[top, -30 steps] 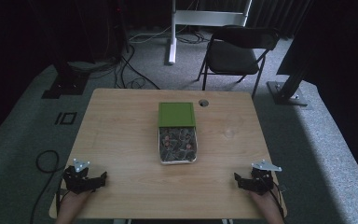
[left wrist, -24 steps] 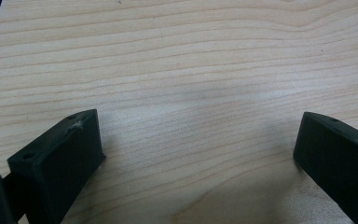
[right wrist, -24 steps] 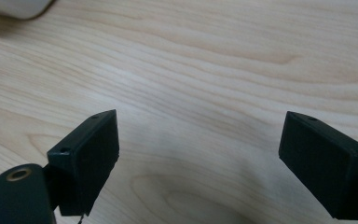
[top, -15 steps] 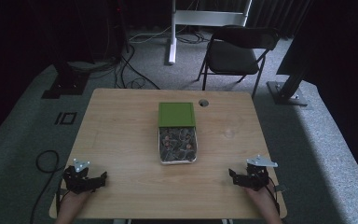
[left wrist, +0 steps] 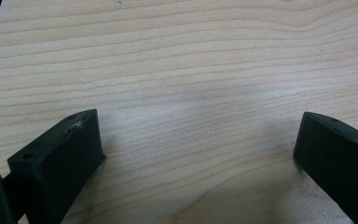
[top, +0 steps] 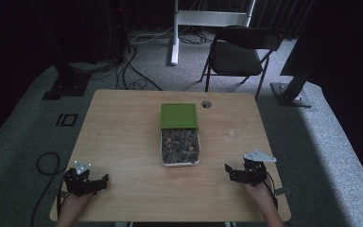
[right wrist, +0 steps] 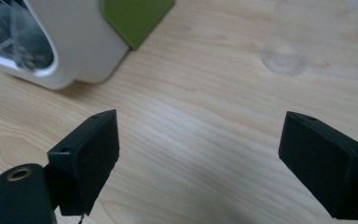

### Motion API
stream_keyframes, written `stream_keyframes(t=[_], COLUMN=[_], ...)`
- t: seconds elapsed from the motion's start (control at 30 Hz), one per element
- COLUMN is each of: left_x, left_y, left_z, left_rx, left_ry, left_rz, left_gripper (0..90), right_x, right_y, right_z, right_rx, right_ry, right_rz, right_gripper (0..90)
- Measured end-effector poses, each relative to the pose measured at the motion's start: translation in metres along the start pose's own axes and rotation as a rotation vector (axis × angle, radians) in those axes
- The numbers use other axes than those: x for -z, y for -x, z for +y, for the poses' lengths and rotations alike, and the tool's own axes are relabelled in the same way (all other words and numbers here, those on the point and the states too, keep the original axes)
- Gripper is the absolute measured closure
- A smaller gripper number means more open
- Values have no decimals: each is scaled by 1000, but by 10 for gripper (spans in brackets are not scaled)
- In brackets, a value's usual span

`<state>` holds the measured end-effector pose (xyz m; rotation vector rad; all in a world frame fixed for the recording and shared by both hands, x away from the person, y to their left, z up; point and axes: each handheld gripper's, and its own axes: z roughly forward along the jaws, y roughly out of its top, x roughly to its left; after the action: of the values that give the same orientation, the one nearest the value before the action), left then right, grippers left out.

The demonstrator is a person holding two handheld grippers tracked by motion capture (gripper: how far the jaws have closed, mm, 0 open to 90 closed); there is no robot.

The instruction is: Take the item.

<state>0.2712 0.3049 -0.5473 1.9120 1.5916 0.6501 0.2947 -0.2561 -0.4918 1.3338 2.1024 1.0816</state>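
Moved: right hand-held gripper (top: 236,171) has shifted inward along the near desk edge toward the container; left hand-held gripper (top: 89,182) has stayed put.
Container (top: 180,147): white, clear-topped, mid-desk, ahead and left of the right hand-held gripper, well apart from both.
Green lid (top: 179,116): touching the container's far end.
Right hand-held gripper: jaws wide apart, holding nothing.
Left hand-held gripper: jaws wide apart, over bare desk (top: 123,137).

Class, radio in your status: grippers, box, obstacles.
Left gripper and right gripper open, empty, low over table. Box mid-table, green lid slid back, untouched. Nothing in the way.
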Motion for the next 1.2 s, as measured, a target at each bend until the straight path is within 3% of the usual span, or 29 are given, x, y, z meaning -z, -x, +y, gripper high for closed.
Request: stream_keyframes(t=[0.53, 1.2], left_x=[0, 0], left_y=[0, 0], left_z=[0, 0], left_rx=[0, 0], left_ry=[0, -2], left_rz=[0, 0], left_gripper=[16, 16], right_x=[-4, -15], right_y=[-17, -51], right_z=[23, 58], right_rx=[33, 91], right_ry=[27, 59], right_rz=[46, 125], right_gripper=[123, 123])
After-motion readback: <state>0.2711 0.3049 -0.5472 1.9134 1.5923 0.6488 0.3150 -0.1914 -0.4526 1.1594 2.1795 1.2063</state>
